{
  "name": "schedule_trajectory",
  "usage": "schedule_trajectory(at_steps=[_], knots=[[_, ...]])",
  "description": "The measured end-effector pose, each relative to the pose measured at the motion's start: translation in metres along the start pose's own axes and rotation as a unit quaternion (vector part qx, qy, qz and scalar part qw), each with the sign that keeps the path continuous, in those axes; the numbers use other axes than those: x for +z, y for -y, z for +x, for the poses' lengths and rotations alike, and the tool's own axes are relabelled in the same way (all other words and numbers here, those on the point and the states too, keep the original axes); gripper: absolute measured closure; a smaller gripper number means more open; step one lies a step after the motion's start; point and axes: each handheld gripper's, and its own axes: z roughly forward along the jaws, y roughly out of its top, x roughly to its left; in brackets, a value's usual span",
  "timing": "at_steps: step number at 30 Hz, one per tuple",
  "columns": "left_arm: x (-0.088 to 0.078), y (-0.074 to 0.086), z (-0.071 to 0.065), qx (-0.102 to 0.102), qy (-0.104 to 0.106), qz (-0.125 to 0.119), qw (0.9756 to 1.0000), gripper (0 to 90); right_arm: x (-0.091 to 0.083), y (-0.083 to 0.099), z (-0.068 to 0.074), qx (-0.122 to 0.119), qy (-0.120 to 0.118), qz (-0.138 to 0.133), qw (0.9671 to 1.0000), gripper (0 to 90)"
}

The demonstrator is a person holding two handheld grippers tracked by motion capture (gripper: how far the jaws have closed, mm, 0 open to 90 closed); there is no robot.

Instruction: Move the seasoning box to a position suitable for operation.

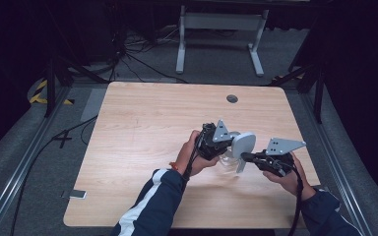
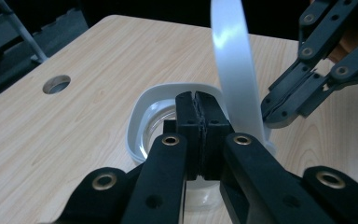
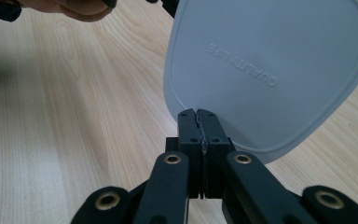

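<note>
Hands [image 1: 197, 152] level, lid [image 1: 243, 144] upright between.

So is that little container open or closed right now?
Open. The white lid is off and held upright on edge by the right gripper, beside the container, whose clear inside shows.
</note>
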Motion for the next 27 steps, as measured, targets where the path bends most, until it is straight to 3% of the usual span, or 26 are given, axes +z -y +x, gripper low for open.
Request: schedule_trajectory(at_steps=[1, 5, 10, 27], knots=[[-0.001, -0.003, -0.002, 0.01, -0.001, 0.002, 0.9999, 88.6, -0.001, 0.001, 0.0, 0.0, 0.003, 0.001, 1.0, 89.6], [0.003, -0.004, -0.003, 0.014, 0.015, -0.001, 0.9998, 87.9, -0.003, 0.005, 0.001, 0.005, 0.013, 0.008, 0.9999, 89.6], [0.006, -0.008, -0.009, 0.028, 0.018, 0.002, 0.9995, 88.5, -0.007, 0.004, 0.0, 0.009, 0.018, 0.006, 0.9998, 89.6], [0.013, -0.012, -0.008, 0.023, 0.02, -0.006, 0.9995, 86.8, -0.005, 0.005, 0.0, 0.002, 0.009, 0.016, 0.9998, 89.5]])
